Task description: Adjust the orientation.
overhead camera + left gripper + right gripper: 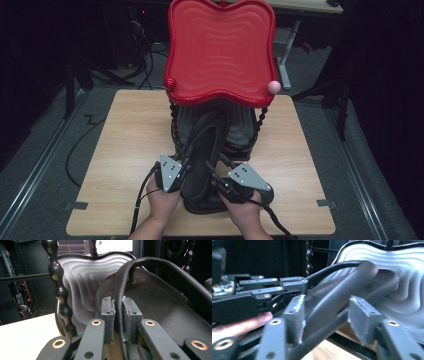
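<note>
Presently, left gripper (183,169): black two-jaw tool with a grey three-cornered plate, jaws drawn close and clamped on the rim strap of a black rubber flip-flop sandal (202,160); in the left gripper view the pads (108,315) press the strap's edge from both sides. Right gripper (216,176): same make, jaws part-way apart and straddling the sandal's sole; in the right gripper view one pad (295,312) lies against the sole, the other pad (362,317) stands just off it, so no firm clamp is seen there. Sandal: tilted, heel toward the near edge of the light wooden table (125,150), toe leaning up against the dark ribbed lower shelf (240,125) of a two-tier stand with a glossy red wavy plastic top tray (220,50) on black beaded posts (261,120); it sits between the two grippers, left gripper at its left side, right gripper at its right. Stand: middle of the table, toward the far edge. Hidden: the toe end lies in shadow under the red tray.
</note>
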